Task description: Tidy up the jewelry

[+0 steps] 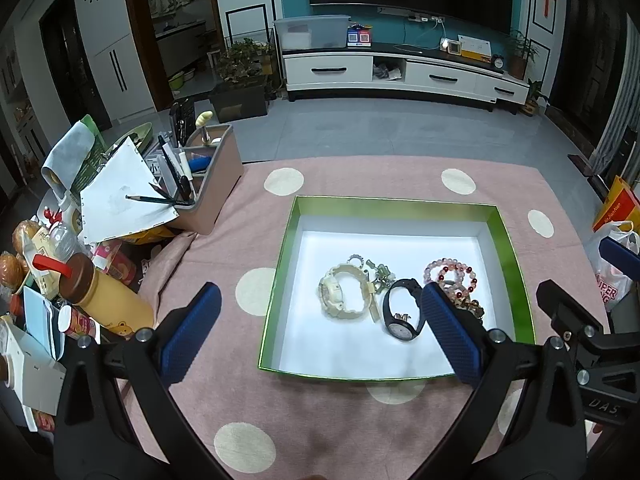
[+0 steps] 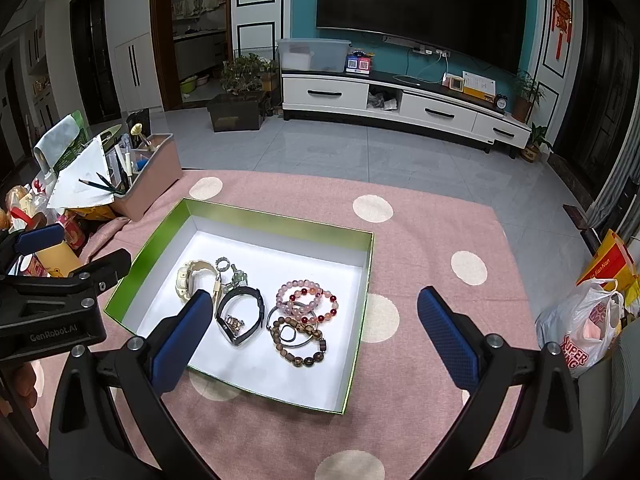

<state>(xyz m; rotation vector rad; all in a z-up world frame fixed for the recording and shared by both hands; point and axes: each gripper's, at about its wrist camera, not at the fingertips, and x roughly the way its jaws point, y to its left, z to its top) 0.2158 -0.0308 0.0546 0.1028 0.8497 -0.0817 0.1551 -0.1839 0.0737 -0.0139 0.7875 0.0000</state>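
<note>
Left tool point(image 1: 320, 320) spread wide, holding nothing, above green-rimmed box point(image 2: 362, 280) on pink worktop point(image 2: 440, 240). In box: cream watch point(image 2: 192, 278), black watch point(image 2: 240, 314), bead bracelets point(image 2: 306, 300), possibly overlapping. Right tool point(image 2: 314, 320) likewise apart, unladen.

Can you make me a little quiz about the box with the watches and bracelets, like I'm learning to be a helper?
1. True or false: the black watch lies between the cream watch and the pink bead bracelets.
2. Where is all the jewelry? A) on the pink cloth B) inside the green box C) in the pen holder
3. Fill in: the left gripper and the right gripper both have their jaws ____ and hold nothing.

Key: 1 true; 2 B; 3 open
</note>
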